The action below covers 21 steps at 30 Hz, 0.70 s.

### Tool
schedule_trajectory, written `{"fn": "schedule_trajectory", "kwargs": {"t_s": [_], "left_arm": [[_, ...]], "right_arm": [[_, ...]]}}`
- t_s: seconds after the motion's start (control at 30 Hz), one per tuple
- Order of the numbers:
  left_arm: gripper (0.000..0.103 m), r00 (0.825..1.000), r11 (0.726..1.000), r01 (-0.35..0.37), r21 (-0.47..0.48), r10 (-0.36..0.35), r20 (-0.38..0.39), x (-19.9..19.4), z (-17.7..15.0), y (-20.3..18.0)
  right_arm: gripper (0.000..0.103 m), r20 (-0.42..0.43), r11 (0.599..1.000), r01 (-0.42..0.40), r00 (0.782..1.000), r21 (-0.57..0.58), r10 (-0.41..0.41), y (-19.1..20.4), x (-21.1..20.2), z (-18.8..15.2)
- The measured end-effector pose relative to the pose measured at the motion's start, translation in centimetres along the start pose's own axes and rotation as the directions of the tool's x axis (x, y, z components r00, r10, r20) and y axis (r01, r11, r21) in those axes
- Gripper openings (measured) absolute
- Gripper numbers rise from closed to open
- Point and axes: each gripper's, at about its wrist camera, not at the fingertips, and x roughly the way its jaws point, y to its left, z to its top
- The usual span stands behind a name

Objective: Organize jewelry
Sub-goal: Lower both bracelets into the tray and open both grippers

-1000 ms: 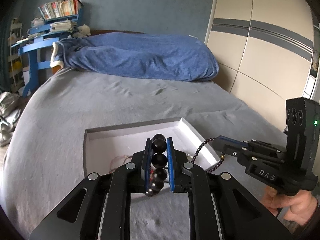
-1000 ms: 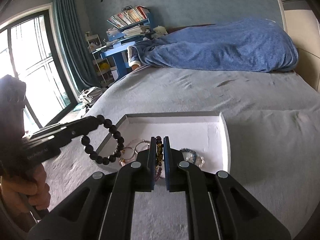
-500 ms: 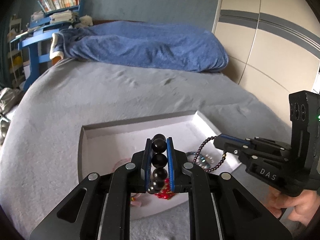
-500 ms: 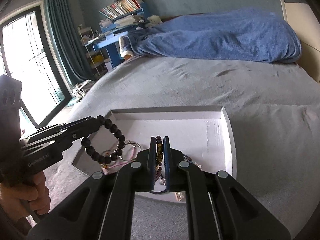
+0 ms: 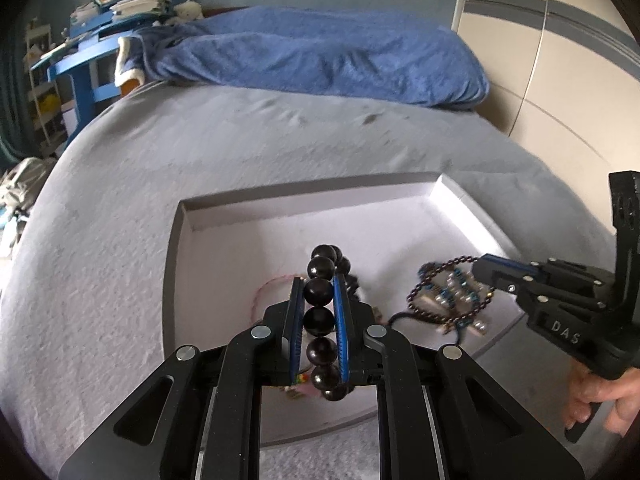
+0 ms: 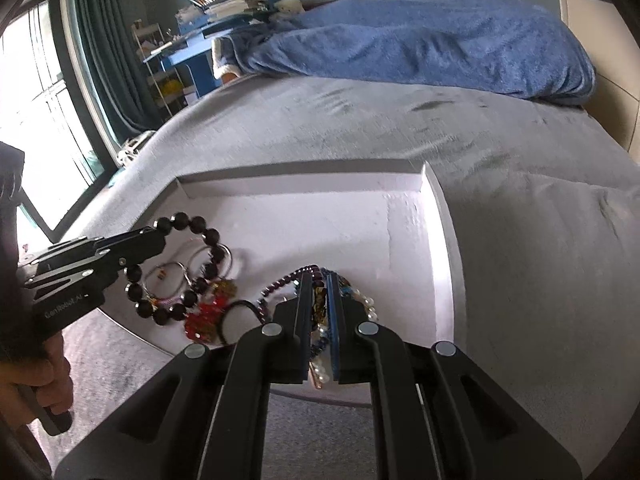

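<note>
Status, as I read it from both wrist views: placement stage, not yet completed.

1. My left hand-held gripper point(image 5: 318, 308) is clamped on the black bead bracelet point(image 5: 320, 292). The bracelet hangs over the left half of the white tray point(image 6: 436, 216), which lies on the grey bed point(image 5: 280, 136). In the right wrist view the loop's lower beads appear to sit over the jewelry below; I cannot confirm contact.

2. My right hand-held gripper point(image 6: 319, 300) is closed on the dark purple small-bead bracelet point(image 5: 448, 264), held just above the pearl and blue bead piece point(image 5: 456, 300) at the tray's right side.

3. Already in the tray: silver hoops point(image 6: 208, 256), a red bead item point(image 6: 206, 316), a black cord loop point(image 6: 240, 316).

Done: most pieces are collected inside the tray. Remaining, in my judgement: lower both bracelets to the tray floor, release both grips, and spread the clustered items, since they lie bunched along the near edge while the far half of the tray is bare.
</note>
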Motion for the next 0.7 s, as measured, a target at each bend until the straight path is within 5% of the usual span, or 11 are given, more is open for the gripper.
{"fn": "schedule_trajectory", "kwargs": {"t_s": [0.27, 0.47, 0.5, 0.57, 0.63, 0.7], "left_arm": [[0.015, 0.998, 0.999, -0.031, -0.017, 0.030, -0.048, 0.9, -0.5, 0.8], [0.032, 0.998, 0.999, -0.038, -0.027, 0.037, -0.044, 0.9, -0.6, 1.0], [0.040, 0.999, 0.999, -0.037, -0.026, 0.035, -0.041, 0.9, -0.5, 0.9], [0.052, 0.999, 0.999, -0.035, -0.022, 0.034, -0.030, 0.6, -0.5, 0.8], [0.068, 0.999, 0.999, -0.034, -0.012, 0.034, -0.016, 0.2, -0.5, 0.5], [0.071, 0.999, 0.999, -0.034, -0.003, 0.034, -0.004, -0.1, -0.3, 0.3]], "right_arm": [[0.007, -0.020, 1.000, 0.015, 1.000, 0.004, -0.015, -0.4, 0.5, -0.2], [0.010, -0.030, 1.000, 0.020, 0.999, 0.016, -0.019, -0.9, 0.7, -0.5], [0.014, -0.030, 1.000, 0.020, 0.999, 0.018, -0.019, -0.9, 0.7, -0.5], [0.037, -0.022, 1.000, 0.013, 1.000, 0.022, -0.012, -0.9, 0.5, -0.4], [0.043, -0.010, 1.000, 0.011, 1.000, 0.023, -0.011, -0.9, 0.1, -0.2], [0.046, 0.003, 1.000, 0.011, 1.000, 0.024, -0.011, -1.0, -0.2, 0.0]]}}
